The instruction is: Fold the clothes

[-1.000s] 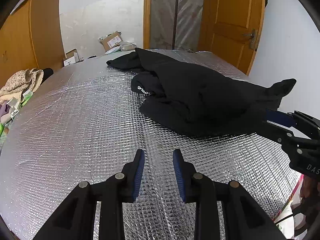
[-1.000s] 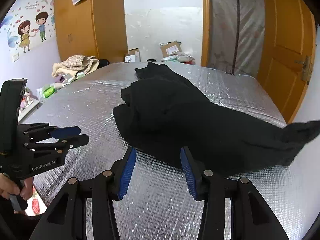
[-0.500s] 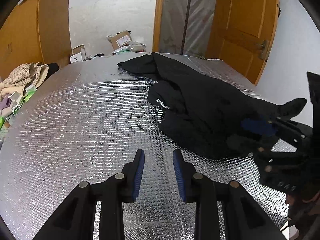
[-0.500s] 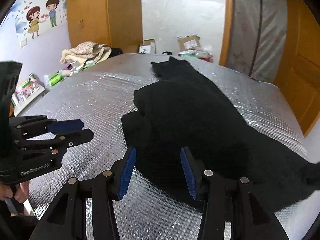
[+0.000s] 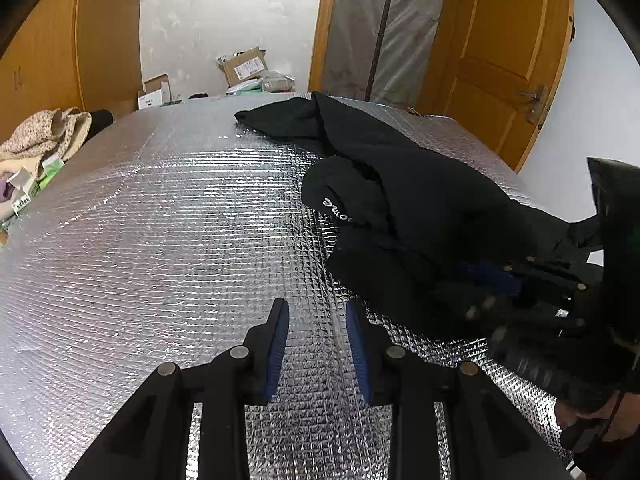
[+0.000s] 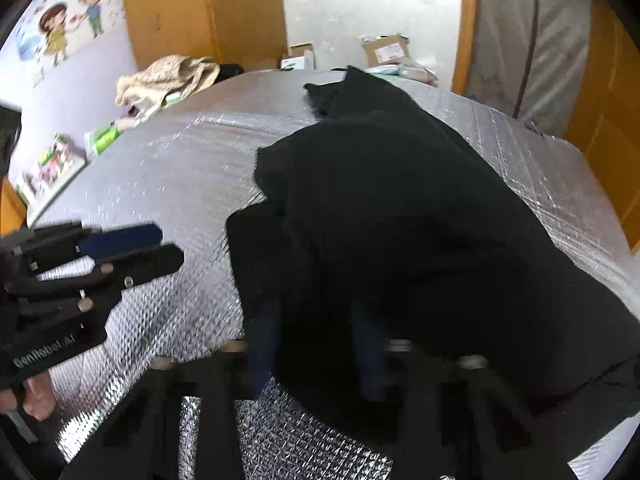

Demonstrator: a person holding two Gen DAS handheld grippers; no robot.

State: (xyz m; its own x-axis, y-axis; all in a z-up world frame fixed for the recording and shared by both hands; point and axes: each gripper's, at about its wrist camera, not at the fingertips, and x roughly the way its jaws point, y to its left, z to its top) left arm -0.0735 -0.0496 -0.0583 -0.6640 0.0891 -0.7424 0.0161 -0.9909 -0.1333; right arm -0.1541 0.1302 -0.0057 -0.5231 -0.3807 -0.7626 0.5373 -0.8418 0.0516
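A crumpled black garment point(image 5: 420, 208) with white lettering lies on the silver quilted table point(image 5: 160, 240), stretching from the far middle to the near right. It fills the middle of the right wrist view point(image 6: 400, 220). My left gripper point(image 5: 316, 340) is open and empty above the foil, just left of the garment's near edge; it also shows in the right wrist view point(image 6: 132, 248). My right gripper point(image 6: 316, 340) is open with its blue-padded fingers pushed in at the garment's near edge, partly hidden by cloth; it also shows in the left wrist view point(image 5: 492, 280).
A beige floral cloth pile point(image 5: 44, 136) and small boxes point(image 6: 100, 136) sit off the table's left side. Cardboard boxes point(image 5: 244, 66) stand beyond the far edge. An orange door point(image 5: 504, 80) is at the right, wooden wardrobes point(image 6: 200, 12) at the left.
My right gripper has moved forward onto the garment's near edge, so cloth now covers its fingers. My left gripper has shifted a little, bringing the garment closer on its right.
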